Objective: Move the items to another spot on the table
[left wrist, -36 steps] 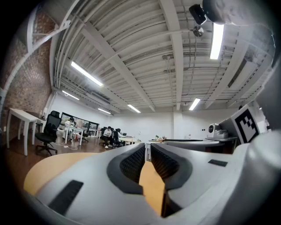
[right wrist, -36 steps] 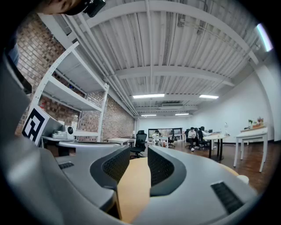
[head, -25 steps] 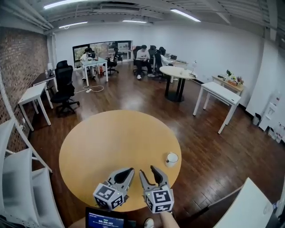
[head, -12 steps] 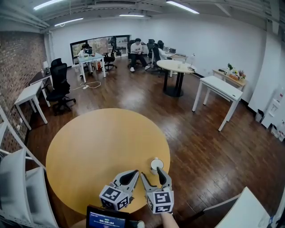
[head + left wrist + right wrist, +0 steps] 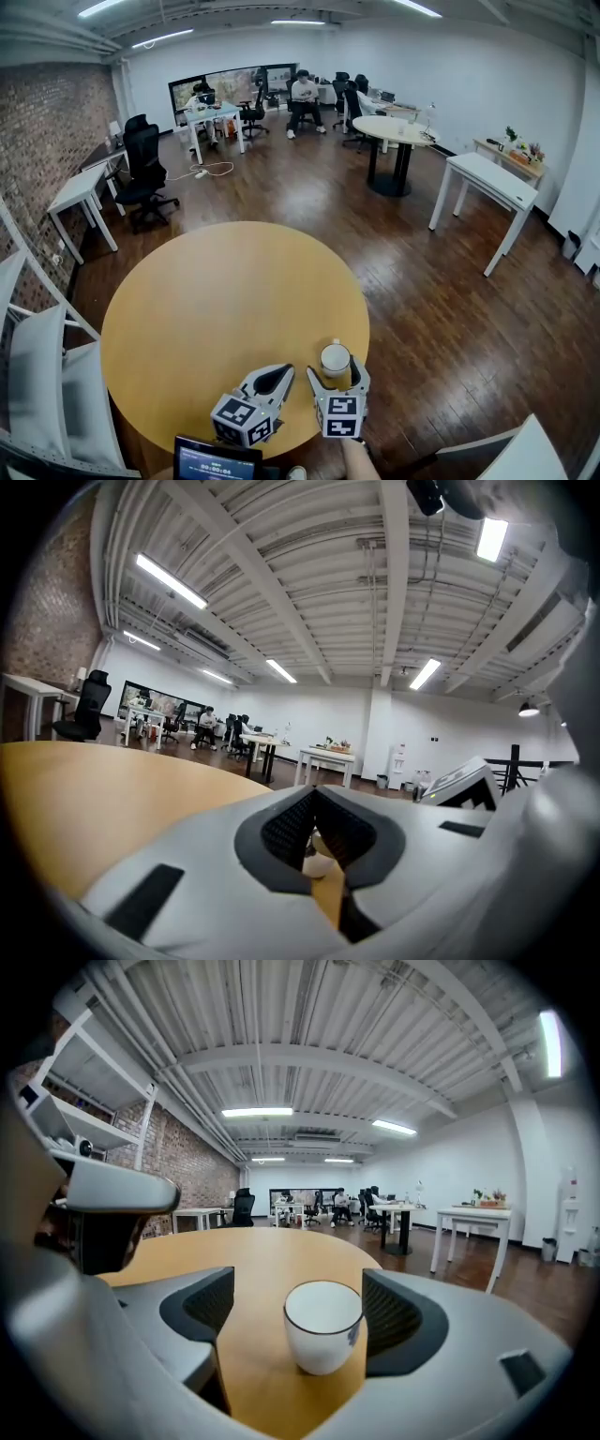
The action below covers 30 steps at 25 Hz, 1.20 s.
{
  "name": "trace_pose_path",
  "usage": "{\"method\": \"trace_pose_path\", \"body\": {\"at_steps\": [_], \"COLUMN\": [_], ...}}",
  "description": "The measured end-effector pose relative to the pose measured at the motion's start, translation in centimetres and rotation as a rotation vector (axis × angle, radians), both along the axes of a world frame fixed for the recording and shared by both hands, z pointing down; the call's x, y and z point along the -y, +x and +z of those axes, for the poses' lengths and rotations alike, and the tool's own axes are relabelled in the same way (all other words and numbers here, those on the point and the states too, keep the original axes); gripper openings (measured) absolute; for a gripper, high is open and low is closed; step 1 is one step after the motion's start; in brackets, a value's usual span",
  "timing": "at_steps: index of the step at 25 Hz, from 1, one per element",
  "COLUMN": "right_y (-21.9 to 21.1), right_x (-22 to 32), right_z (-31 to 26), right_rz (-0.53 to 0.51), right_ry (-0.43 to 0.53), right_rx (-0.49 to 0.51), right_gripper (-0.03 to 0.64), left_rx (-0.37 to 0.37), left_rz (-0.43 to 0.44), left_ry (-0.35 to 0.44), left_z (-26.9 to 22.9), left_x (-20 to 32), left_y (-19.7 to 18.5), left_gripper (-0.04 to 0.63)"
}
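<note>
Currently, one item stands on the round desk (image 5: 216,300): a white cup (image 5: 335,359) with a dark rim. It is upright, close to the desk's near edge, on the person's right side of the desk. In the right gripper view the cup (image 5: 322,1326) shows a small blue mark on its side, and bare desk top lies under and around it.

Right hand-held gripper (image 5: 337,371): low over the desk's near edge, pointing toward the desk's middle. Its jaws have just been opening and stand wide apart, one on each side of the cup. Seen from its own camera, this hand-held gripper (image 5: 298,1309) leaves a strip of desk top between each pad and the cup wall. Neither pad touches the cup, so it is not gripped.

Left hand-held gripper (image 5: 273,377): also over the desk's near edge, on the person's left side of the desk, just beside the other one. Its own view shows this hand-held gripper (image 5: 315,794) with its jaw tips together and holding nothing.

A dark screen (image 5: 217,461) with lit digits sits just off the desk's near edge. Dark wooden floor (image 5: 441,300) surrounds the desk.
</note>
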State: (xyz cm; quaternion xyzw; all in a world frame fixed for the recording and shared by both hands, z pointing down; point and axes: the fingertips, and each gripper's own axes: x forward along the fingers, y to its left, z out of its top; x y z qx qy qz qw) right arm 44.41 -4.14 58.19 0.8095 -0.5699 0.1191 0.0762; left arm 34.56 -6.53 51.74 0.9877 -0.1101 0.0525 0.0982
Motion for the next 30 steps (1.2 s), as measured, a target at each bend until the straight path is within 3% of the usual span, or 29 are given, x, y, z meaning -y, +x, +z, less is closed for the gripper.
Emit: {"method": "trace_pose_path", "body": {"at_steps": [5, 10, 16, 19, 30], "right_y": [2.4, 2.9, 3.0, 2.8, 2.9], "right_x": [1.3, 3.0, 4.4, 4.6, 5.0], "right_z": [3.8, 6.1, 7.1, 7.1, 3.6], "right_rz": [0.06, 0.032, 0.005, -0.025, -0.044], "right_ry": [-0.02, -0.021, -0.026, -0.019, 0.017], "right_rx": [0.069, 0.103, 0.076, 0.056, 0.011], "right_gripper": [0.443, 0.443, 0.44, 0.401, 0.399], "left_rx": [0.059, 0.069, 0.112, 0.122, 0.081], "left_rz": [0.004, -0.002, 0.019, 0.013, -0.021], "left_ry": [-0.013, -0.019, -0.038, -0.046, -0.043], "left_z": [0.7, 2.5, 3.2, 3.7, 3.3], "left_x": [0.4, 1.6, 1.5, 1.6, 2.8], "left_y": [0.2, 0.9, 1.5, 1.5, 0.6], "left_gripper": [0.002, 0.002, 0.002, 0.002, 0.002]}}
